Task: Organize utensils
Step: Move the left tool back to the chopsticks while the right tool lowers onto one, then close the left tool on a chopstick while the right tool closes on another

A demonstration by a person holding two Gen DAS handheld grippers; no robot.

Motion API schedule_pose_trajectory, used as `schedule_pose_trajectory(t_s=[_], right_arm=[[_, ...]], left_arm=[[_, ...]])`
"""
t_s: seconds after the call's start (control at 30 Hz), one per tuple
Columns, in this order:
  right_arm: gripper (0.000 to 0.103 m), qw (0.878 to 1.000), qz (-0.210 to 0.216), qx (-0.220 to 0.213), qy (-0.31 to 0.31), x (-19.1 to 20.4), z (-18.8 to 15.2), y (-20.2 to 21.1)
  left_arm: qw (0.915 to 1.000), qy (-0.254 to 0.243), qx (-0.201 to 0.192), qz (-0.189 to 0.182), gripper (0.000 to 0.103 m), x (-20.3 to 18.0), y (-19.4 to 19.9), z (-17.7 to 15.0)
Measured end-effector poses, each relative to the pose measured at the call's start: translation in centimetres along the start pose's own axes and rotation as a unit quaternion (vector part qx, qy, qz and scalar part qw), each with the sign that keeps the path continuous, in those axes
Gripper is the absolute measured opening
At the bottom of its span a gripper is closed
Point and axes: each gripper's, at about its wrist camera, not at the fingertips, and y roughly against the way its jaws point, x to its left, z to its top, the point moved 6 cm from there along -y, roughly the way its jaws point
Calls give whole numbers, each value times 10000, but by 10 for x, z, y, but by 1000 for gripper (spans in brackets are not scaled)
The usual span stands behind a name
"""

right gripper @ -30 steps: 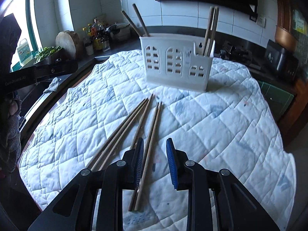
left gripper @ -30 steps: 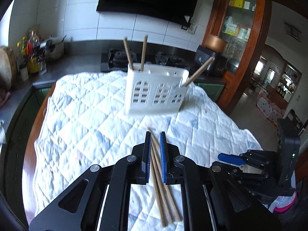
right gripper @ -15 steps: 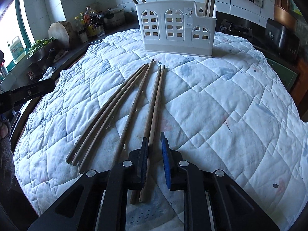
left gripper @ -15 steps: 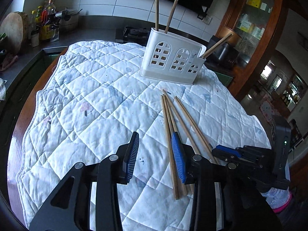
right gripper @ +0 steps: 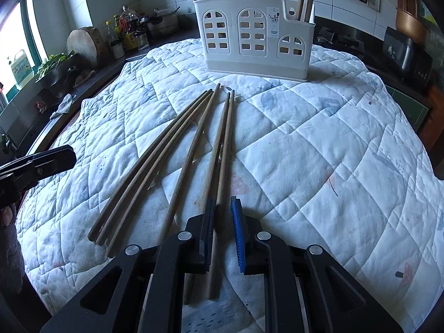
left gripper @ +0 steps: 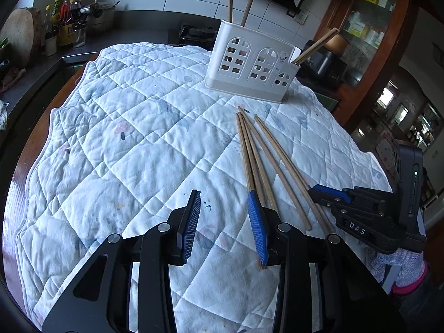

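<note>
Five long brown wooden chopsticks [right gripper: 177,149] lie loose on a white quilted cloth [right gripper: 319,149] that covers the desk, fanned with their far tips close together near a white plastic utensil holder with arched window cut-outs [right gripper: 254,36]. More wooden chopsticks [left gripper: 251,1] stand upright in the holder's compartments.

The right gripper [right gripper: 223,208] sits low over the near ends of the rightmost two sticks. Its jaws have just been closing and are nearly together: one chopstick [right gripper: 226,138] runs between the blue pads, and its neighbour passes under the left finger. Whether the pads already press on the stick cannot be told; a narrow gap shows beside the right pad.

The left gripper [left gripper: 224,205] hangs low over the cloth with its jaws spread, having just been opening, and only bare cloth lies between them. The group of three chopsticks [left gripper: 251,161] lies just outside its right finger [left gripper: 256,222], passing under that finger's outer edge. In the left wrist view the right gripper's black body [left gripper: 369,216] rests at the near ends of the other two sticks.
</note>
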Motion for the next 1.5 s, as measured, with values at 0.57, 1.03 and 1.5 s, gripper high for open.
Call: schedule_pose_trajectory(t_s=[0.57, 1.03, 1.5], right_arm=[[7, 9996, -38, -233, -120, -7, 1, 5], [7, 9987, 83, -452, -224, -15, 3, 20], [7, 9982, 127, -510, -294, -18, 0, 26]], left_arm=[[9990, -317, 281, -106, 33, -31, -29, -12], [9983, -336, 463, 115, 16, -33, -52, -13], [9960, -580, 395, 562, 7, -42, -56, -15]])
